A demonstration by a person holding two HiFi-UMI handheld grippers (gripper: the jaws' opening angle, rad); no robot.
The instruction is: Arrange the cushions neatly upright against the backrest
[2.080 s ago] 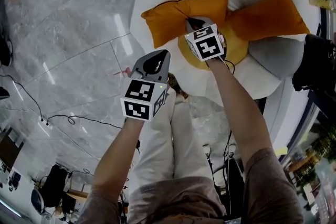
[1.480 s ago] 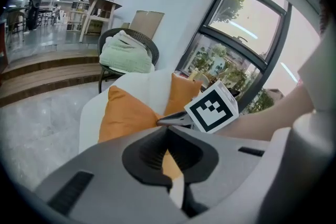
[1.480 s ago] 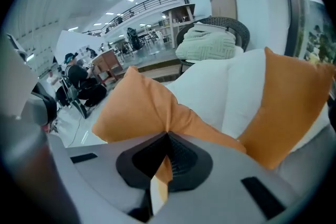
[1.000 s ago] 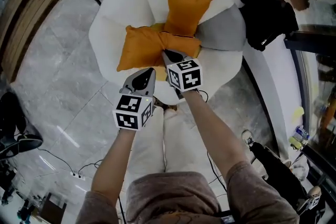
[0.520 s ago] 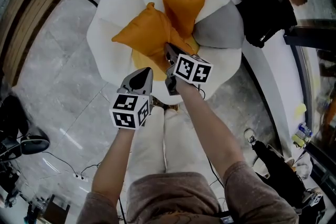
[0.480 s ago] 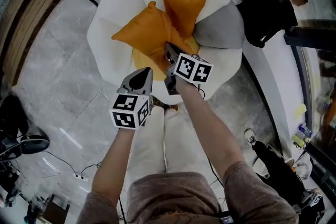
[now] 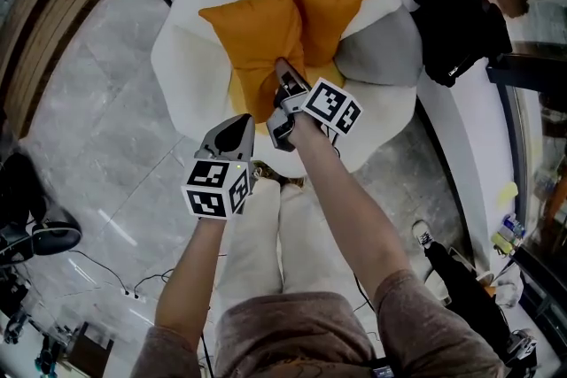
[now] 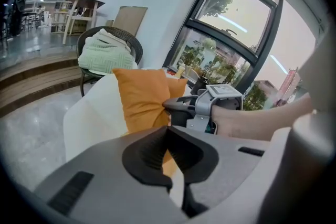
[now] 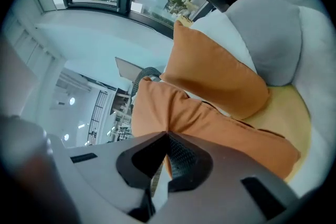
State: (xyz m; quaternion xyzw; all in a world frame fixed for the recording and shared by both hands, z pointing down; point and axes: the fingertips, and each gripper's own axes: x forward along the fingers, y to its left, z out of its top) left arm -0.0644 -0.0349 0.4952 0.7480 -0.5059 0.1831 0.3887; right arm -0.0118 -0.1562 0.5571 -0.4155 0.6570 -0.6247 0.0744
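Since half a second ago the right claw [image 7: 282, 71] has rolled, swinging the orange cushion [image 7: 252, 35] from a slant to upright in the upper middle of the head view, on the white chair [image 7: 182, 57] and touching the second orange cushion [image 7: 326, 0] on its right. Only the right gripper view shows its jaws pinching that cushion's fabric edge. The left claw [image 7: 237, 127], lower left, is pressed together on nothing, as the left gripper view shows.
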